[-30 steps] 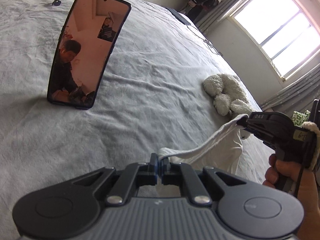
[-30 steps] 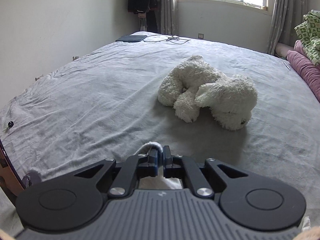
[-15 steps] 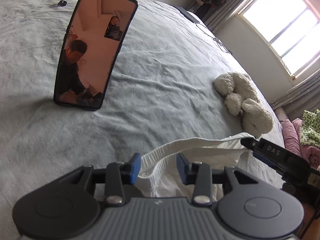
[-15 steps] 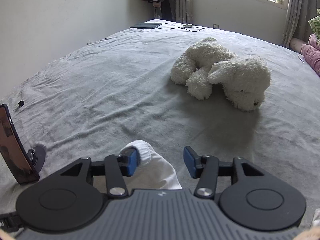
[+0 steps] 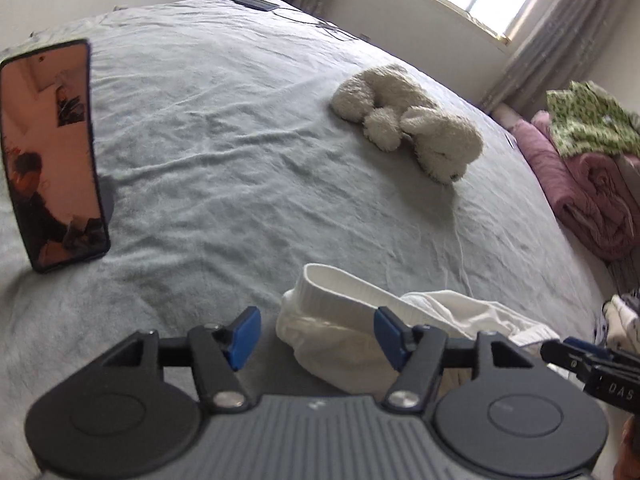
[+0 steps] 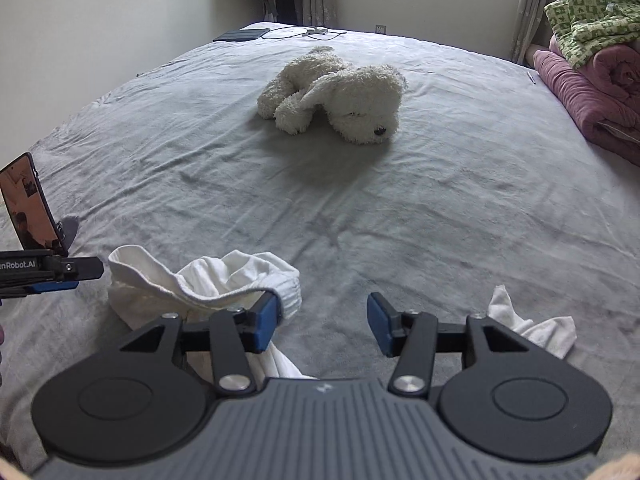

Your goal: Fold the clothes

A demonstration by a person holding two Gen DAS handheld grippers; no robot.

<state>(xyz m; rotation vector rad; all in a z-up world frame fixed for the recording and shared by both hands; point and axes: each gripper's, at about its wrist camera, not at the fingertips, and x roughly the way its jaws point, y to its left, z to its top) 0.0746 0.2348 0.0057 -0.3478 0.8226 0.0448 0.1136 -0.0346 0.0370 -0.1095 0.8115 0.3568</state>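
A white garment with a ribbed elastic band (image 5: 352,320) lies crumpled on the grey bedsheet (image 5: 240,160) near the front edge. My left gripper (image 5: 316,334) is open, with the garment lying between its blue pads, not pinched. In the right wrist view the same garment (image 6: 200,280) lies at the lower left. My right gripper (image 6: 322,322) is open, its left pad touching the garment's band. The left gripper's tip (image 6: 60,270) shows at the left edge there. The right gripper's tip (image 5: 580,360) shows at the lower right of the left view.
A white plush dog (image 6: 340,92) lies mid-bed. A phone (image 5: 52,152) stands propped at the left. Pink and green folded bedding (image 6: 592,60) is stacked at the right edge. A tablet and cables (image 6: 280,34) lie at the far end. Another white cloth piece (image 6: 528,328) lies at the right.
Both grippers were shut on the white garment and holding it up a second ago. They have opened and the garment has dropped onto the sheet.
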